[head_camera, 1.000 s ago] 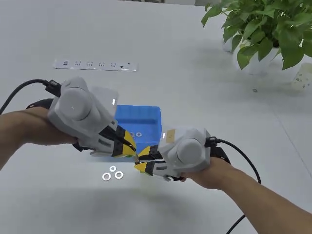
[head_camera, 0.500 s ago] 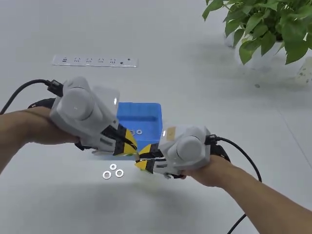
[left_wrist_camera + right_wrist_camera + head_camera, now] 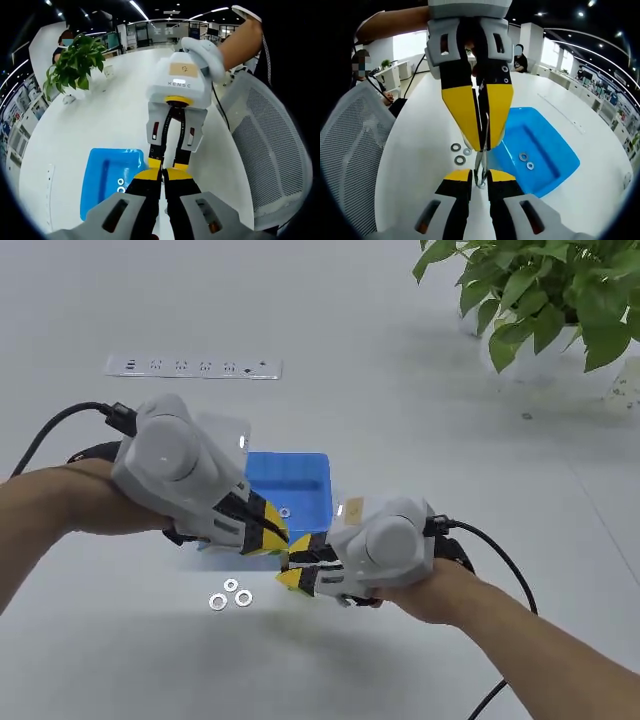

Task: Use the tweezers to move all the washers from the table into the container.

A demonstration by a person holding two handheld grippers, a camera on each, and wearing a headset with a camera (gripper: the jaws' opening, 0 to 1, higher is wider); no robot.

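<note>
My two grippers meet tip to tip in front of the blue container (image 3: 295, 480). The left gripper (image 3: 272, 538) comes in from the left, the right gripper (image 3: 291, 575) from the right. In the right gripper view, thin metal tweezers (image 3: 480, 172) run from the left gripper's closed yellow fingers (image 3: 465, 115) down between my right gripper's (image 3: 480, 176) jaws, which close on them. Three washers (image 3: 231, 595) lie on the table just left of the tips, also visible as washers (image 3: 460, 153) beside the container (image 3: 545, 150). Two washers (image 3: 526, 161) lie inside it.
A white power strip (image 3: 194, 367) lies at the far left of the table. A potted plant (image 3: 545, 295) stands at the far right corner. Black cables trail from both grippers. A mesh chair (image 3: 350, 150) stands off the table's near side.
The left gripper has edged a little to the right, closer over the right gripper's tips. The washers and container have stayed put.
</note>
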